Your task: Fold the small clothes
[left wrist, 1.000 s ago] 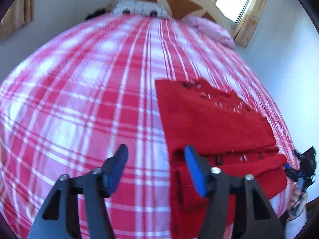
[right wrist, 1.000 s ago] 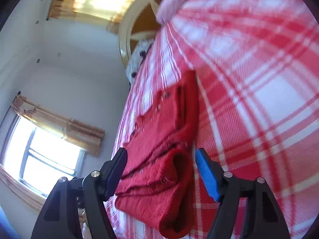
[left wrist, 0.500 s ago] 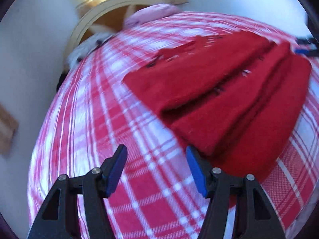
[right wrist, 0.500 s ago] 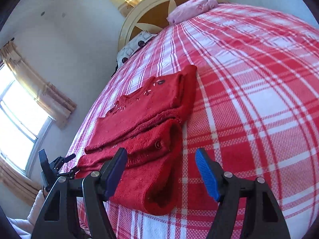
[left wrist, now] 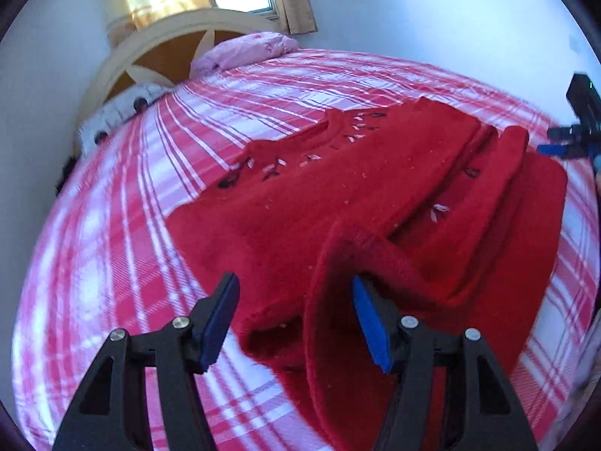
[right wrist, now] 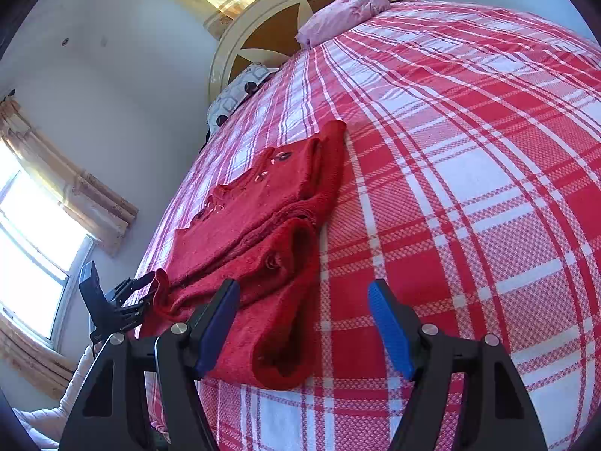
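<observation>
Progress: red sweater (left wrist: 338, 203) lies on the plaid bed (left wrist: 112, 225), already gathered into lengthwise folds with layers stacked on the far half; by my reading the sleeves and sides are in, and at least one crosswise fold is left.
Left tool: left tool (left wrist: 296, 319) has its jaws apart, the hem's near corner between them; one blue pad (left wrist: 370, 323) sits in a raised pocket of cloth, and I cannot tell whether it touches.
Sweater placement: near the bed's foot edge, neckline embroidery (left wrist: 300, 158) toward the headboard (left wrist: 157, 49).
Right tool: right tool (right wrist: 304, 323) hangs with jaws apart over the sweater's other near corner (right wrist: 278, 338), gripping nothing.
Hard to read: underlayers are covered, so the exact fold count is unclear.
Cut off: the person's hands are out of both views; the far edge of the bed curves away under lens distortion.
</observation>
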`<control>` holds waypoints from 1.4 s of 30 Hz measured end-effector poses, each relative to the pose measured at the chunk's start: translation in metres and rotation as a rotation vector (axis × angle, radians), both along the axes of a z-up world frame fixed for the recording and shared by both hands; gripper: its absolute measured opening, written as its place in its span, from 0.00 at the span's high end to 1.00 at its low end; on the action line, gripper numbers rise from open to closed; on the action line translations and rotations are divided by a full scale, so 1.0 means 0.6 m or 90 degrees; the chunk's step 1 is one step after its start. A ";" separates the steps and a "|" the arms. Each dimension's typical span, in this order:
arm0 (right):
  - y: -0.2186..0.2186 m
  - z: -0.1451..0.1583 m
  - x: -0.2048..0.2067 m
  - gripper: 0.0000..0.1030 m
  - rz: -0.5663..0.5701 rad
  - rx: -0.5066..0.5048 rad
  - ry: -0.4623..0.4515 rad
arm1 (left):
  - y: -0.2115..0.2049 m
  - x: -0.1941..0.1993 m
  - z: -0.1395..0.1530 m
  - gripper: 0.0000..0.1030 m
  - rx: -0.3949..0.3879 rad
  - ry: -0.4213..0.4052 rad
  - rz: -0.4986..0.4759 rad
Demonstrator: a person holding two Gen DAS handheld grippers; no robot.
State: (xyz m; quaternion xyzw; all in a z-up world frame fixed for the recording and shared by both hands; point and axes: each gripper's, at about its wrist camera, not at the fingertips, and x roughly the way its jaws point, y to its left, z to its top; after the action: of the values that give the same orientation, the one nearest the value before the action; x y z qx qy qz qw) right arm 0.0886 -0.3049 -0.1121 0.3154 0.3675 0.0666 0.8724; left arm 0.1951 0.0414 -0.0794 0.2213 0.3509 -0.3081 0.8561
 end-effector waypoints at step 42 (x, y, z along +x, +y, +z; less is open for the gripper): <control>0.101 0.042 0.049 0.31 0.197 -0.417 -0.028 | 0.109 0.016 -0.003 0.94 -0.292 0.125 0.271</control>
State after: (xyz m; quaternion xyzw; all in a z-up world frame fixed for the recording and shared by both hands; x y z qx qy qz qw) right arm 0.1178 -0.2443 -0.0871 -0.0417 0.3937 0.0835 0.9145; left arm 0.2045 0.1067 -0.0811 -0.0864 0.3913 -0.2132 0.8910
